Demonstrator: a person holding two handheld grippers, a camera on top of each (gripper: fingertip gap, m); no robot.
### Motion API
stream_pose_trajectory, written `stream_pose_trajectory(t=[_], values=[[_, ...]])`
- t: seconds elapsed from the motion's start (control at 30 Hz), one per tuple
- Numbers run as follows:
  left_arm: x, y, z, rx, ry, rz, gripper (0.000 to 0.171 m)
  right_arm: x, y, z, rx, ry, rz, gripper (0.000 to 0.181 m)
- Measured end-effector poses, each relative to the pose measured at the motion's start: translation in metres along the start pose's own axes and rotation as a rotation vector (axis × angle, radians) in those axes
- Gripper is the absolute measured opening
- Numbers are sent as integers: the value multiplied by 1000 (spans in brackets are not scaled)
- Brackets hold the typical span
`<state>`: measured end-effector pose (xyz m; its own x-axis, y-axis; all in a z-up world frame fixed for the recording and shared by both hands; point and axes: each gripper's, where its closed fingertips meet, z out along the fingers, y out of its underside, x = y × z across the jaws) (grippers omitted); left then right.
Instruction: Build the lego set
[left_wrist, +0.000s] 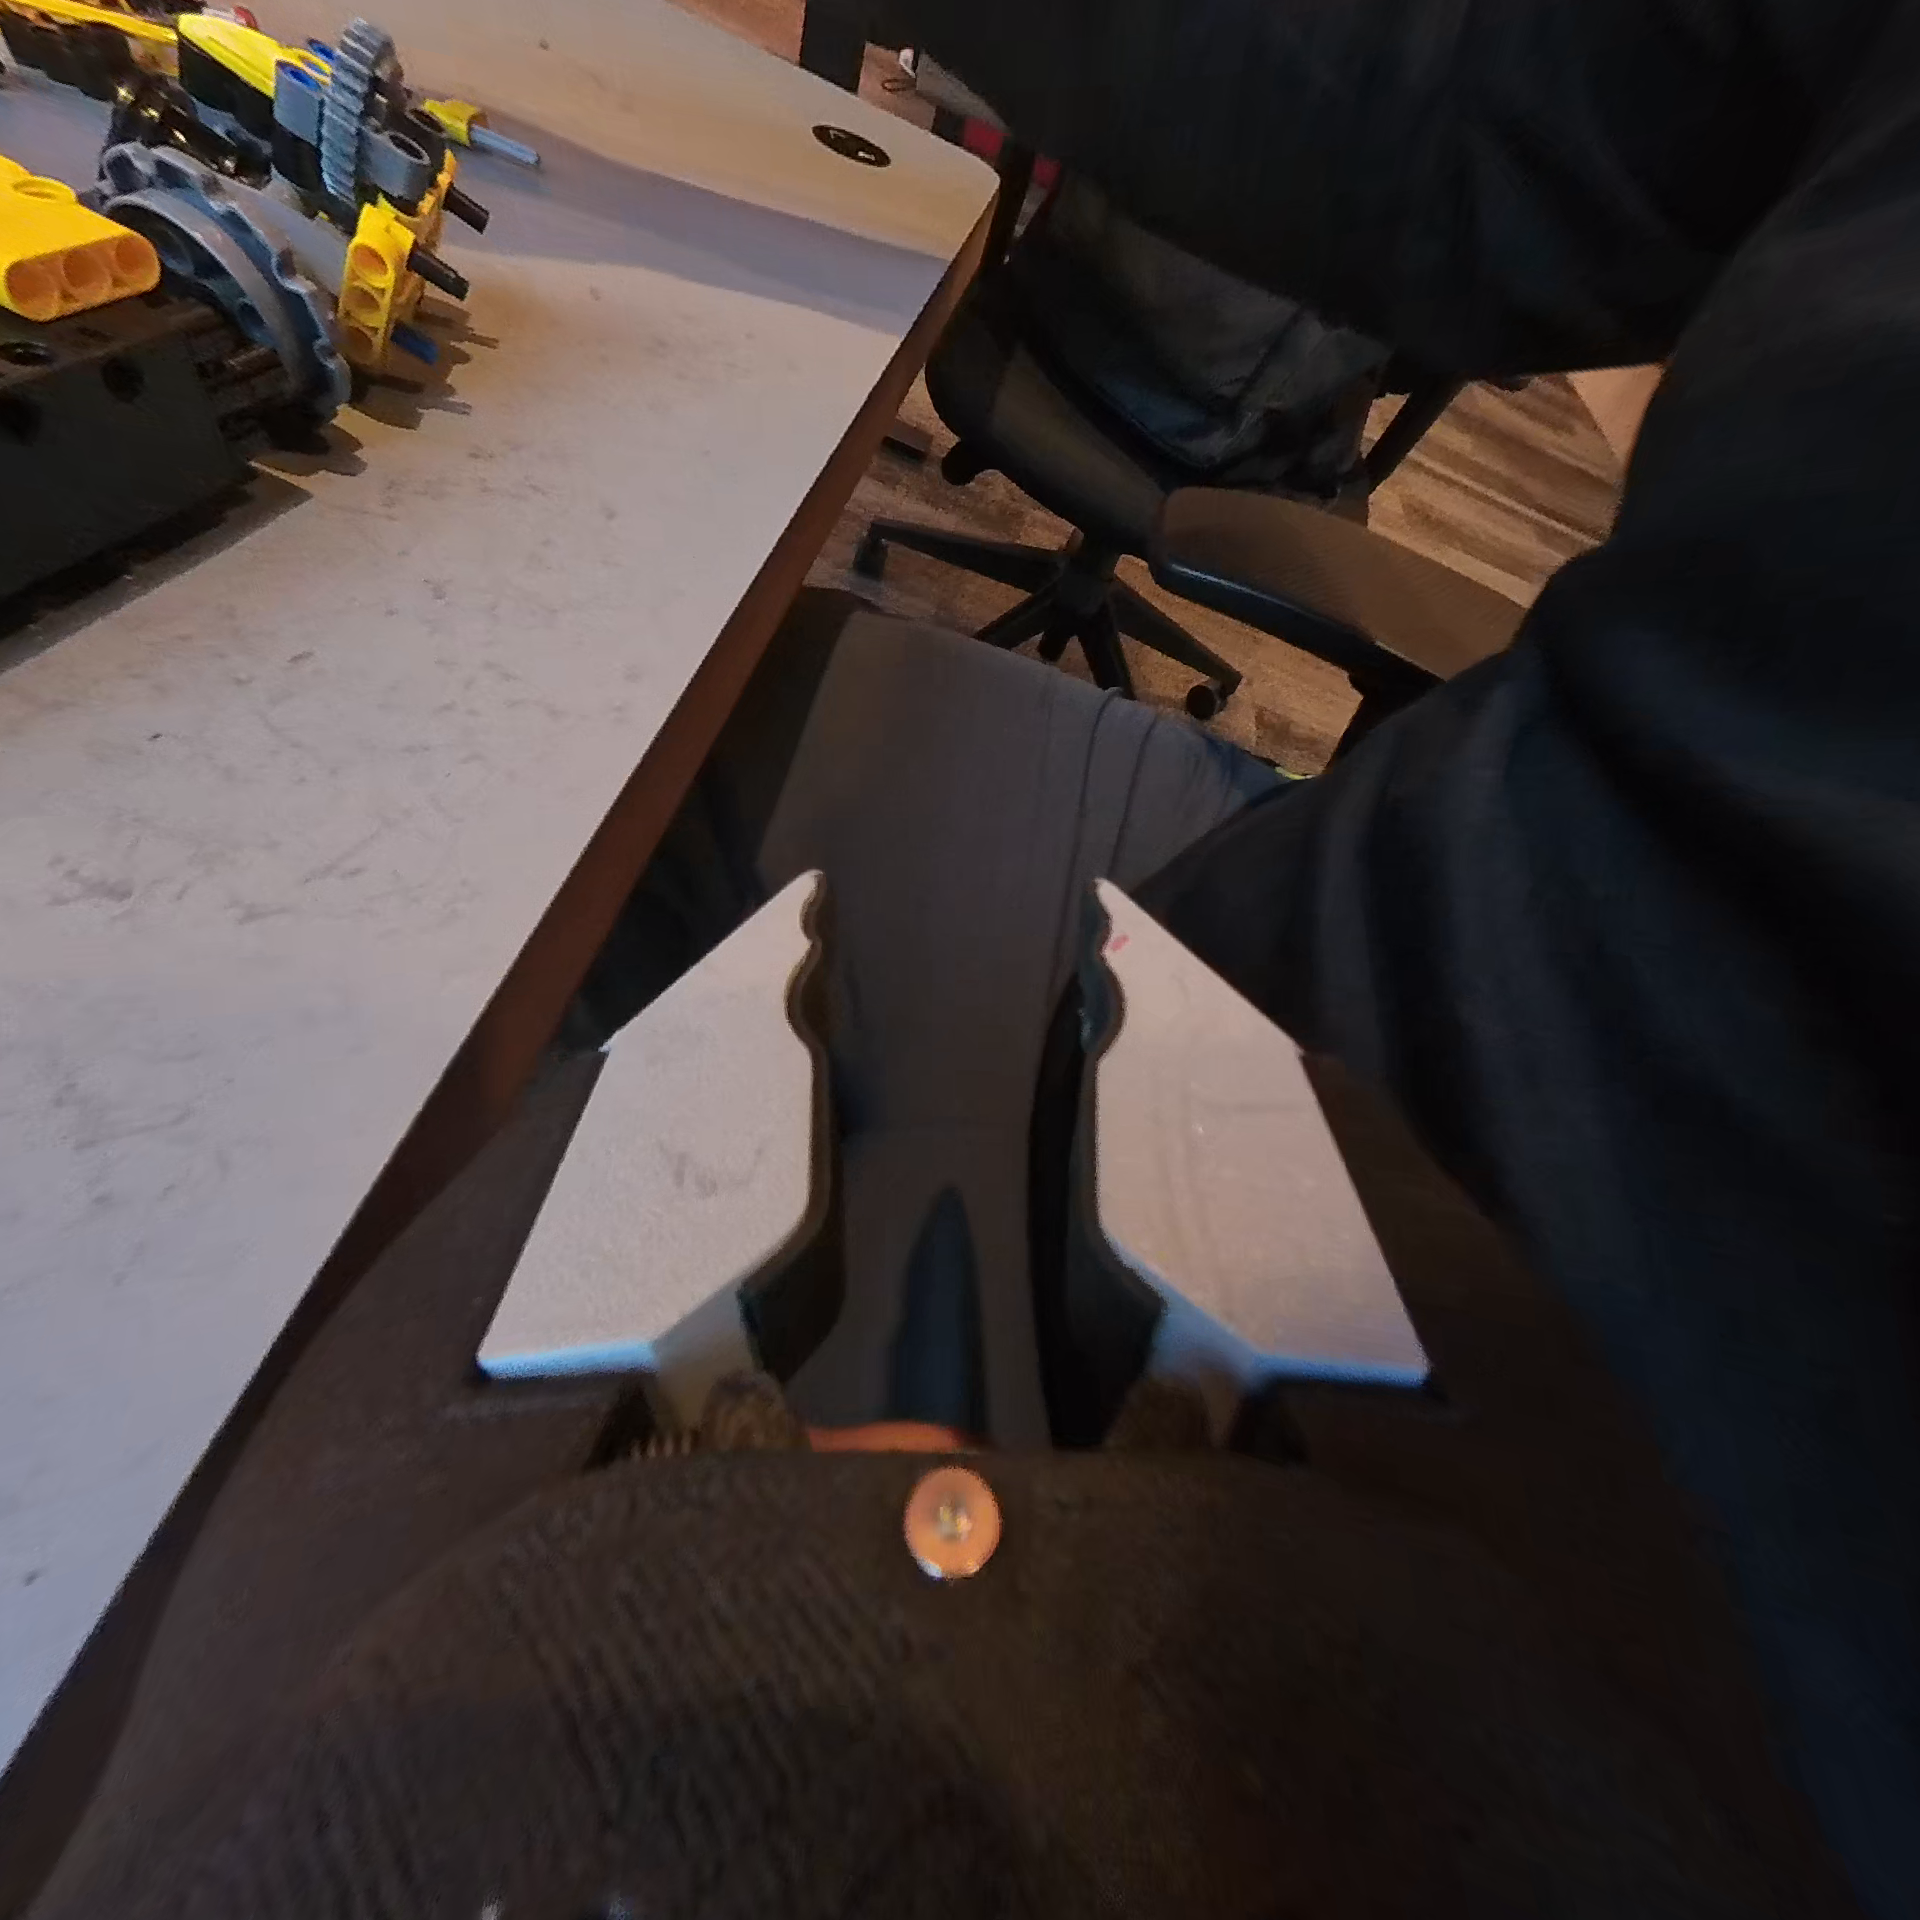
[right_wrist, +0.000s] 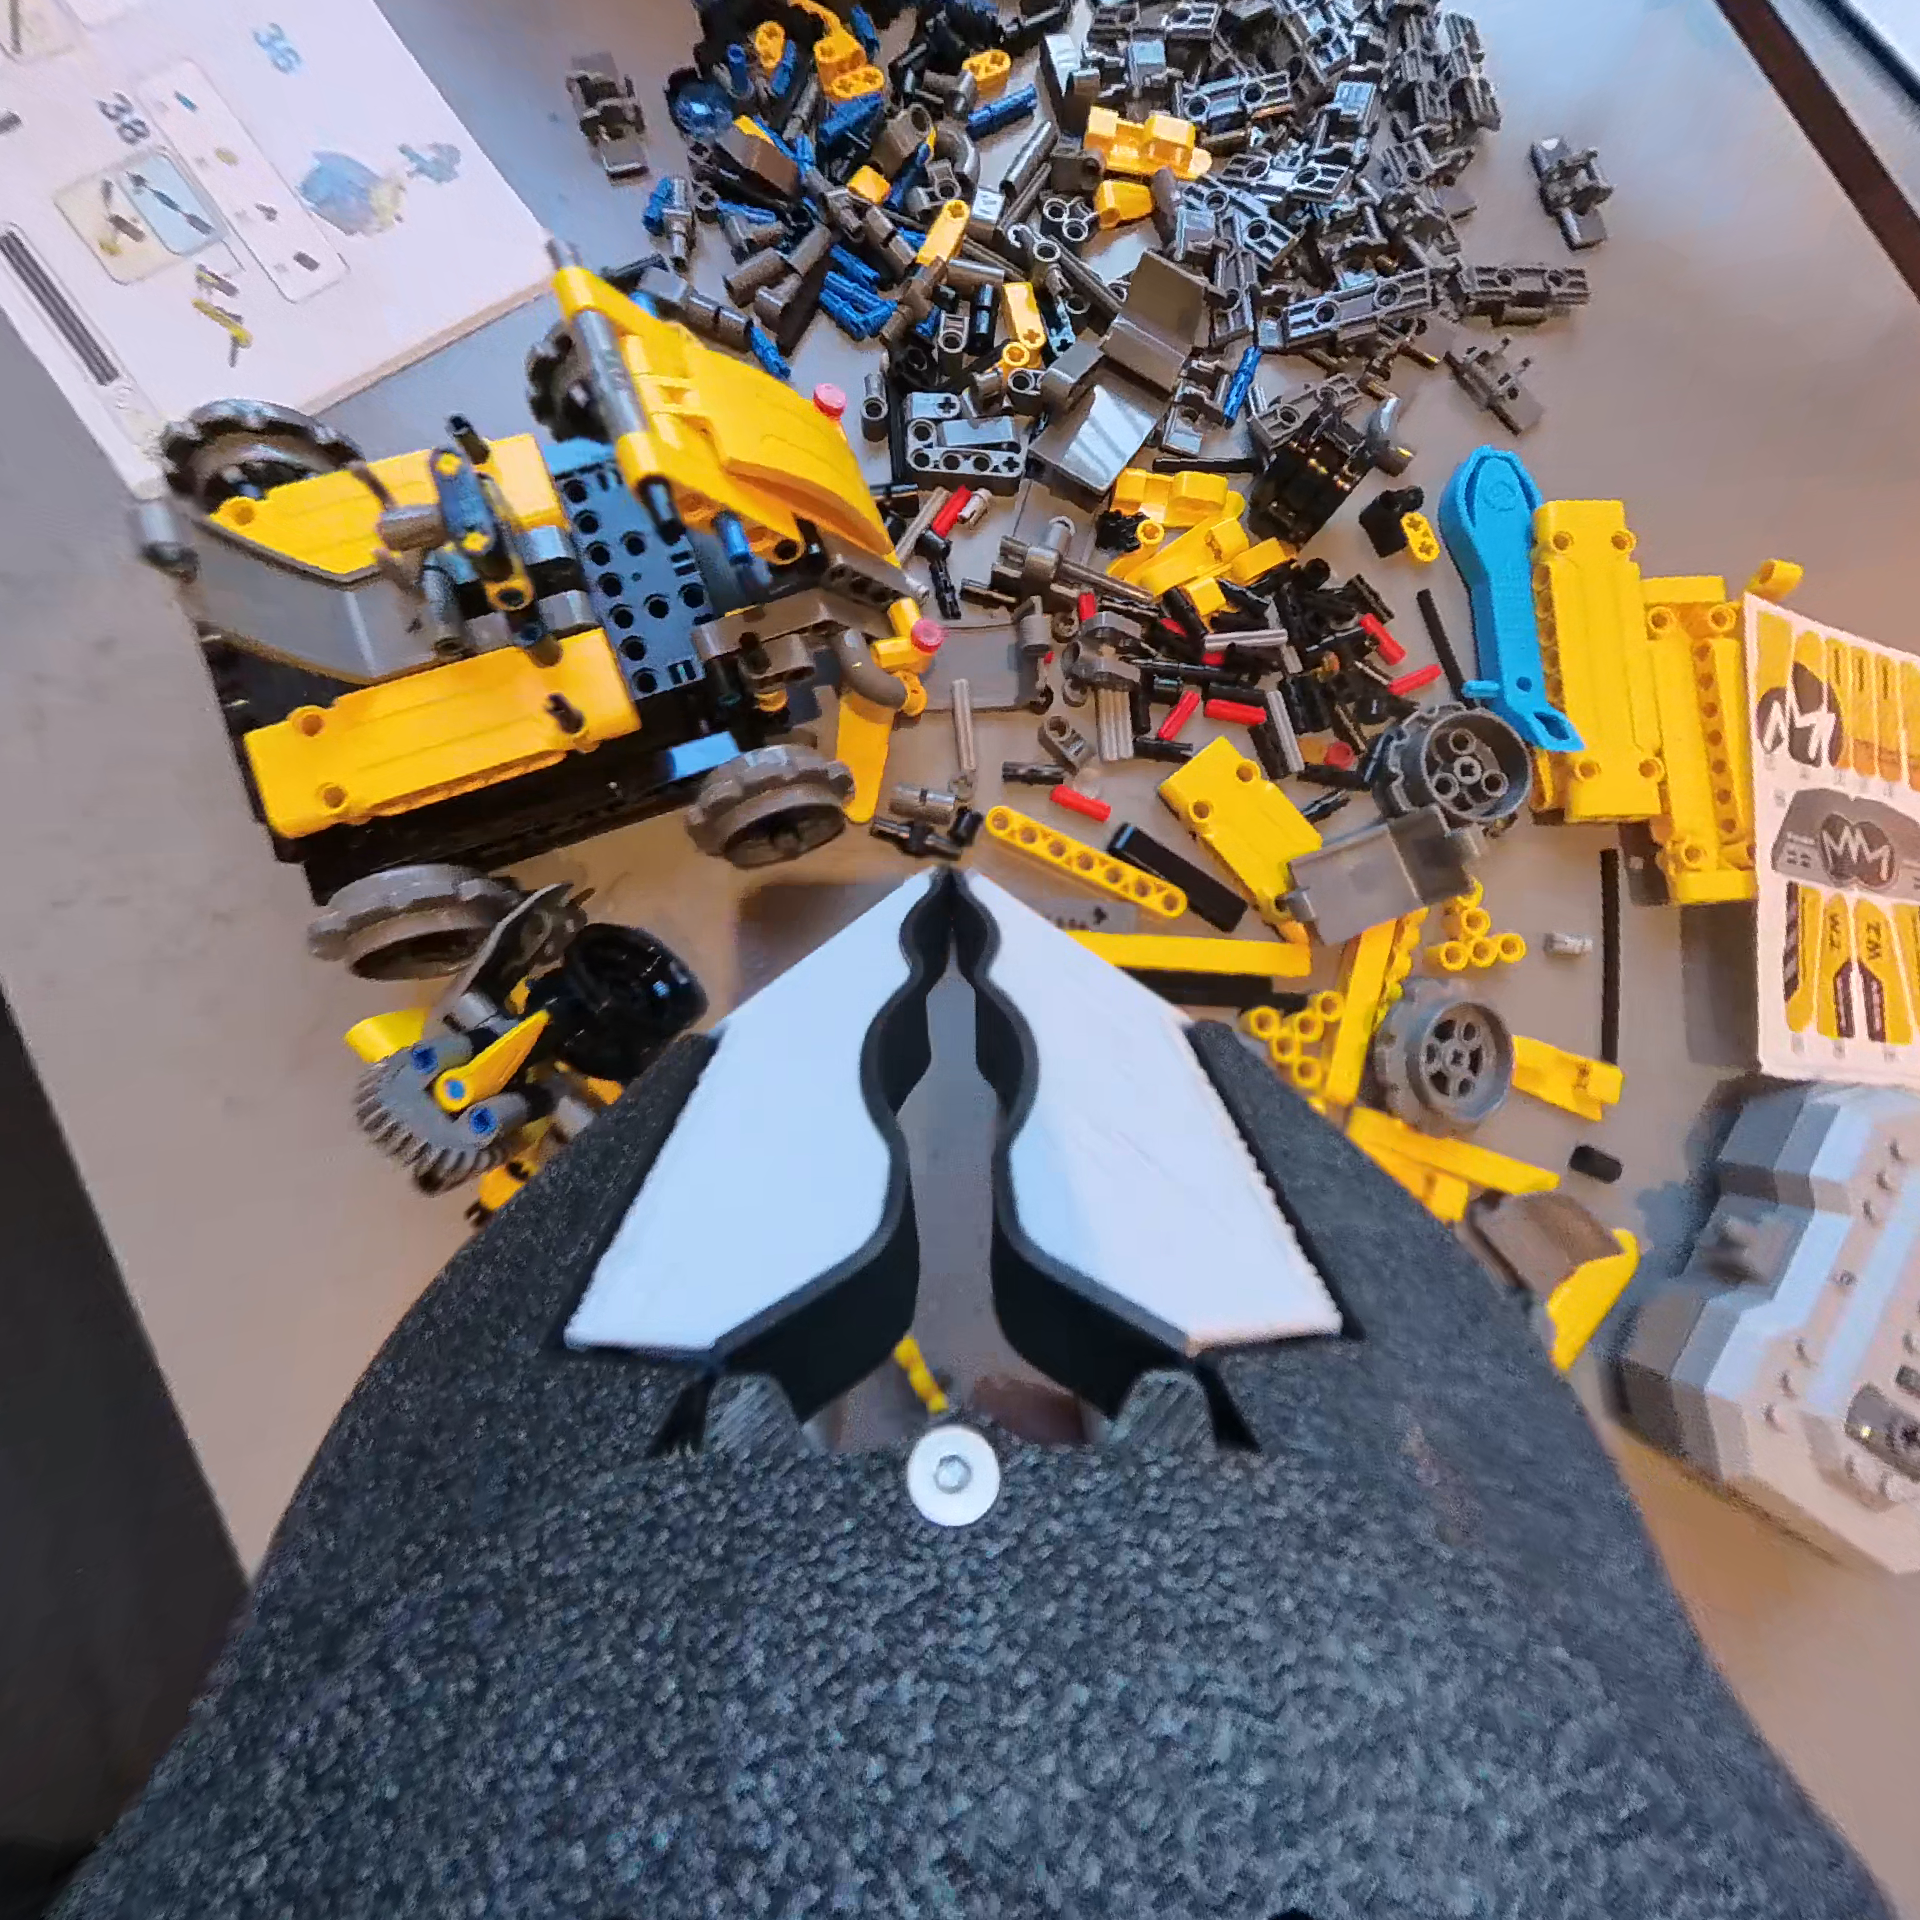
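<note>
Your right gripper (right_wrist: 950, 883) has a bare strip of table (right_wrist: 145, 935) at its tip; half-built yellow vehicle (right_wrist: 520, 644) blocks left, loose parts pile (right_wrist: 1091, 312) ahead and right. Left gripper (left_wrist: 956, 894) hangs off the table edge (left_wrist: 727, 665), nothing close.

Instruction booklet (right_wrist: 208, 208) and sticker sheet (right_wrist: 1839, 831) cut off.

Closed gripper (right_wrist: 951, 883) (empty) above bricks (right_wrist: 1143, 644)
</note>
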<state>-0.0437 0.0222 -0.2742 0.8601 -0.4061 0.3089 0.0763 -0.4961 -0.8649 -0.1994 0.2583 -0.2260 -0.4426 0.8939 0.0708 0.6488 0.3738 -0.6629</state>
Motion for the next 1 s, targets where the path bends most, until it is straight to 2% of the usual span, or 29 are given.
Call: stream_pose_trajectory(t=[0.2,0.5,0.8,1.0], values=[[3,2,0,-16,-9,24,46,-11,29,-13,-11,-12,18,0],[4,7,5,-47,-22,53,46,-16,77,1,-143,23,-38,4],[5,9,6,-58,-16,59,46,-13,67,-24,9,-46,110,12],[7,10,6,-65,-12,63,46,-10,70,-25,36,-56,169,16]])
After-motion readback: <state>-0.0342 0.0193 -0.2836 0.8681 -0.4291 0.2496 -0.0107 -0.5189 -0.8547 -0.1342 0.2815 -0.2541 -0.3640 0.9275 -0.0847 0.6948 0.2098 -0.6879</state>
